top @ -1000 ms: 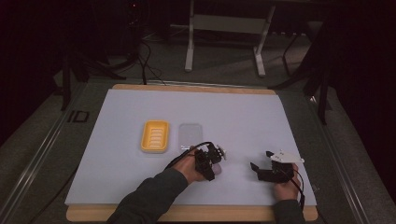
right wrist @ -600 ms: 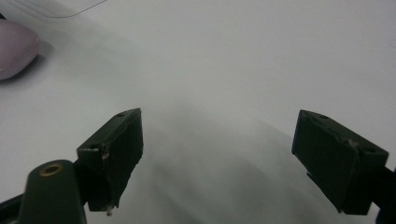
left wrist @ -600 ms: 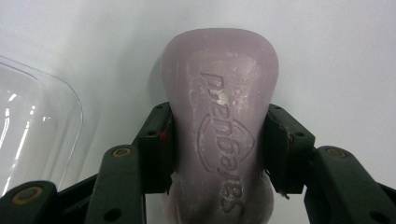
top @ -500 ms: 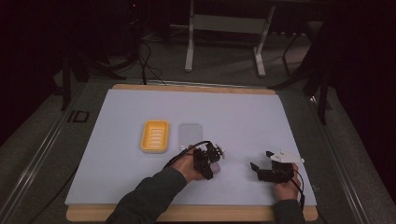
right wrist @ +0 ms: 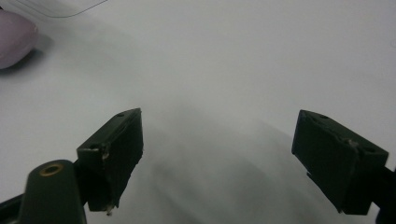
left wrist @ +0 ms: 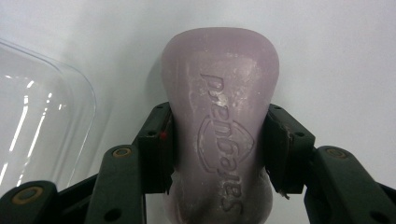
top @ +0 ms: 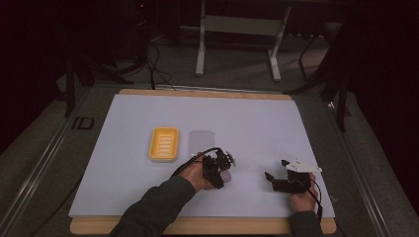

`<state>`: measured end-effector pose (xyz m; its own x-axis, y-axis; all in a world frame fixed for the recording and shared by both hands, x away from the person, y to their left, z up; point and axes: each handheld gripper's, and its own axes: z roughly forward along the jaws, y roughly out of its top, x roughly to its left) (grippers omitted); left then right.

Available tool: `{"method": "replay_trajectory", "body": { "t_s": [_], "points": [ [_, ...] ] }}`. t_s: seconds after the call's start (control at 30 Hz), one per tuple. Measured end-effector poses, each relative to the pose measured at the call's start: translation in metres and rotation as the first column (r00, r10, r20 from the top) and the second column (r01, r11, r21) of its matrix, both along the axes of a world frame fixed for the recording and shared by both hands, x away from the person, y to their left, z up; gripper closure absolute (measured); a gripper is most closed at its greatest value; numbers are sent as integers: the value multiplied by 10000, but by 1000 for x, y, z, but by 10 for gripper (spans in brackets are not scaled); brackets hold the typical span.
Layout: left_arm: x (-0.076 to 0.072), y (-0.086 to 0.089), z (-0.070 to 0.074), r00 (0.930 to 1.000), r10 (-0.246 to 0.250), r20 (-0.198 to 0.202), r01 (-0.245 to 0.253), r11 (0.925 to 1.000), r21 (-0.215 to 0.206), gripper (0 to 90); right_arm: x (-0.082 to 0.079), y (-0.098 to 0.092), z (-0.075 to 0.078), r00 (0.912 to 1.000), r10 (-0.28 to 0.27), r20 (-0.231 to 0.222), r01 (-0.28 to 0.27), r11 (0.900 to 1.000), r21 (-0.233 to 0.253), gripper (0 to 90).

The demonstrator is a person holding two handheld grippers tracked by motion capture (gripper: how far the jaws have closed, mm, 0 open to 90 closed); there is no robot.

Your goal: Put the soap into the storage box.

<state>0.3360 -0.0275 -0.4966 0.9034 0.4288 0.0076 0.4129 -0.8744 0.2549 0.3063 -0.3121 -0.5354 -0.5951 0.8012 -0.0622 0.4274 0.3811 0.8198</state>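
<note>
A pale purple soap bar [left wrist: 219, 135] with embossed lettering lies on the white mat, and my left gripper [left wrist: 218, 144] is shut on its narrow waist, one jaw on each side. From above, that left gripper [top: 217, 170] sits just below the clear lid [top: 201, 143], and the soap bar [top: 226, 175] peeks out at its right. A yellow soap dish [top: 164, 144] lies left of the lid. My right gripper [top: 271, 177] rests open on the mat at the front right, and in its own view the right gripper [right wrist: 217, 154] has nothing between its jaws.
The clear lid's [left wrist: 37, 121] rounded corner is close on the left of the soap. The white mat [top: 247, 123] lies on a wooden board [top: 207, 92]. A cable [top: 190, 160] trails from the left gripper. The soap's end [right wrist: 14, 39] appears at the far left in the right gripper view.
The left hand and its gripper have shifted slightly toward the front right. The right gripper has stayed where it was.
</note>
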Motion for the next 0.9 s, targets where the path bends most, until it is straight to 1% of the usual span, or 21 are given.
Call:
{"method": "replay_trajectory", "body": {
  "t_s": [0.43, 0.9],
  "points": [
    [2, 6, 6, 9999, 101, 96, -100, 9999, -49, 497, 0, 0, 0, 10000, 25, 19, -25, 10000, 14, 162],
    [5, 12, 13, 9997, 201, 157, -198, 9996, -190, 497, 0, 0, 0, 10000, 37, 18, -37, 10000, -4, 162]
  ]
}}
